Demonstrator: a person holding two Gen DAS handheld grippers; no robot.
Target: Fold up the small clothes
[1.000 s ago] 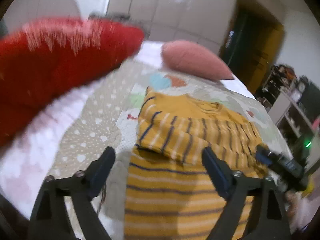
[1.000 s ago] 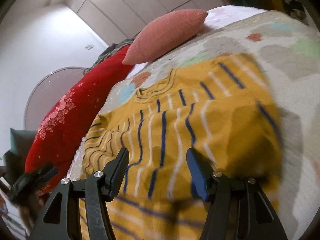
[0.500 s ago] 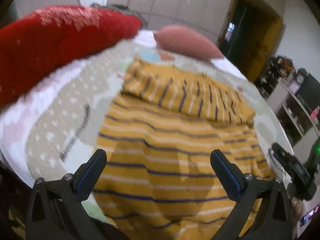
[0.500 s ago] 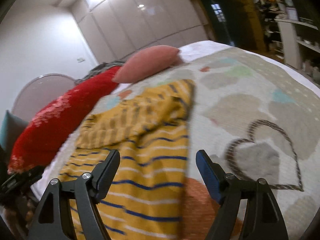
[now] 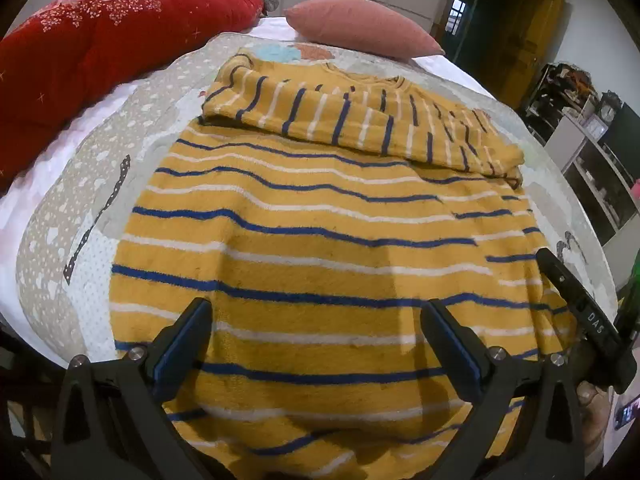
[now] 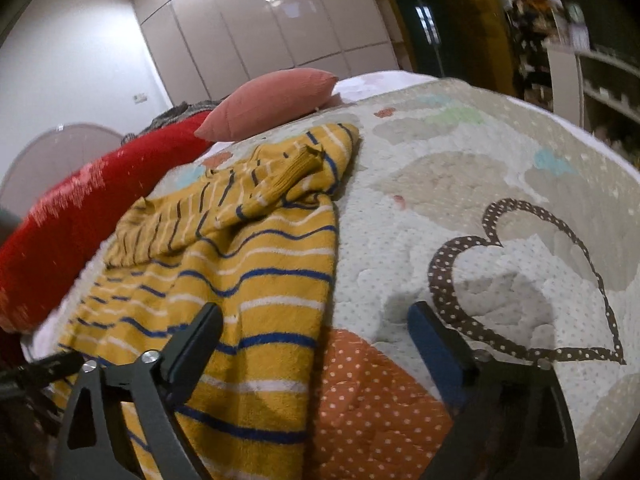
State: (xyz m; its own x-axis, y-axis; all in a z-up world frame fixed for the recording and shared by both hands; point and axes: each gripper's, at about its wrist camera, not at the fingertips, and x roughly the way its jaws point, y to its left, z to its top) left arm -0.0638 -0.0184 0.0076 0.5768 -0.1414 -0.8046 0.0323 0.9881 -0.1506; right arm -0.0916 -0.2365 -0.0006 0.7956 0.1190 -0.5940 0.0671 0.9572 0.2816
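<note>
A yellow sweater with blue and white stripes lies flat on the patterned bedspread, its sleeves folded across the chest at the far end. My left gripper is open and empty above the sweater's near hem. The right gripper shows at the left wrist view's right edge. In the right wrist view the sweater lies to the left and my right gripper is open and empty over its right edge and the bedspread.
A red quilt lies along the bed's left side and a pink pillow at its head. Wardrobe doors stand behind. Shelves with clutter stand to the right of the bed.
Both grippers have pulled back from the folded sleeves toward the sweater's near hem. The right gripper has swung to the sweater's right edge. Both stay open.
</note>
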